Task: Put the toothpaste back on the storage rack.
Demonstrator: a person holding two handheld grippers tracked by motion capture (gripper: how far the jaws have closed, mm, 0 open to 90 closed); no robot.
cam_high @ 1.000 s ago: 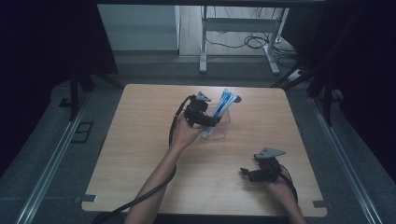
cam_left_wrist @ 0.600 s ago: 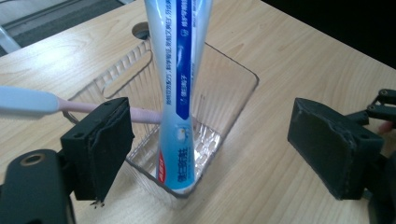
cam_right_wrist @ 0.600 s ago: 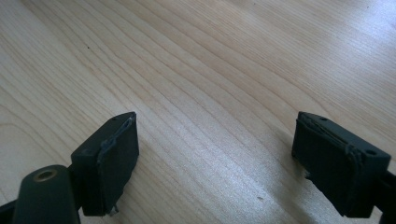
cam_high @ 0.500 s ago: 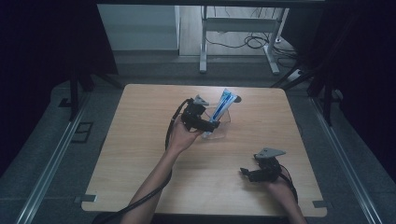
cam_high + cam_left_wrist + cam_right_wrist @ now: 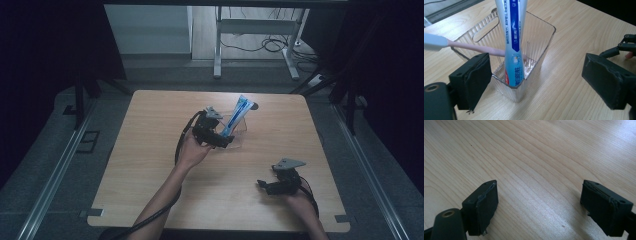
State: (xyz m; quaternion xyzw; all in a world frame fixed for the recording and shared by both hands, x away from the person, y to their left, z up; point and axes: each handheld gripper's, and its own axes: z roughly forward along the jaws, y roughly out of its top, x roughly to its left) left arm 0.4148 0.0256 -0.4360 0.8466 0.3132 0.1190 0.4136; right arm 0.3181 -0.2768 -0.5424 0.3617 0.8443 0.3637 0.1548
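Two grippers are on my high view, and I take the clear plastic holder (image 5: 239, 131) near the middle of the wooden table (image 5: 150, 165) as my landmark. My left gripper (image 5: 222, 141) sits just beside the holder on its near-left side, with my left hand (image 5: 192, 150) behind it. A blue and white toothpaste tube (image 5: 234, 118) stands in the holder, leaning up and away toward the far side. My right gripper (image 5: 264, 185) is well apart from the holder, toward the near-right part of the table, resting low over bare wood with my right hand (image 5: 300, 200) behind it. From up here I cannot judge either jaw gap.

On my left gripper view, the left gripper (image 5: 536, 82) has its jaws spread wide, one on each side of the holder (image 5: 541, 47), neither touching it. The toothpaste tube (image 5: 513, 37) stands inside, its lower end down in the near corner. A pink toothbrush (image 5: 469, 46) also lies in the holder, its handle slanting down behind the tube and its white head poking out past the rim on the left. Part of the other gripper (image 5: 621, 47) shows at the right edge.

On my right gripper view, the right gripper (image 5: 539, 205) has its jaws spread wide over bare table (image 5: 536, 157), gripping nothing.
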